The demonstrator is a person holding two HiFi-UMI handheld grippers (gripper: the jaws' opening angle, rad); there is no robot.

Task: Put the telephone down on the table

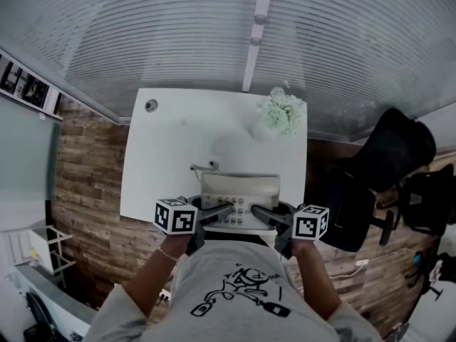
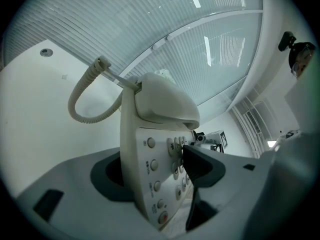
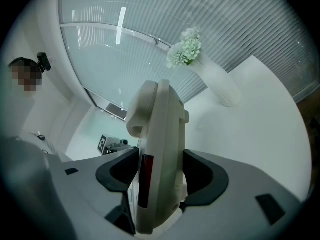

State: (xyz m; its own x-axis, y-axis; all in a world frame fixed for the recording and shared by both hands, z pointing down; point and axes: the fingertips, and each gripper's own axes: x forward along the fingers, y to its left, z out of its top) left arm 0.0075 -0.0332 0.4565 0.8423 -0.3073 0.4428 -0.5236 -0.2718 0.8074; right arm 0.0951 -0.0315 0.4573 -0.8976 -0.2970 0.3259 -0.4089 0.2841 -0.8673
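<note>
A cream desk telephone (image 1: 239, 189) with its handset on top and a coiled cord (image 2: 82, 96) is at the near edge of the white table (image 1: 164, 162). I cannot tell whether its base touches the tabletop. My left gripper (image 1: 226, 209) is shut on its left end, one pad on the keypad (image 2: 167, 159) and the other behind the body. My right gripper (image 1: 256, 211) is shut on the right end, with its dark pads pressing both sides of the telephone (image 3: 160, 129).
A white vase of pale green flowers (image 1: 281, 112) stands at the table's far right corner. A cable hole (image 1: 151, 105) is at the far left. Black office chairs (image 1: 399, 155) stand to the right, and a glass wall with blinds runs behind.
</note>
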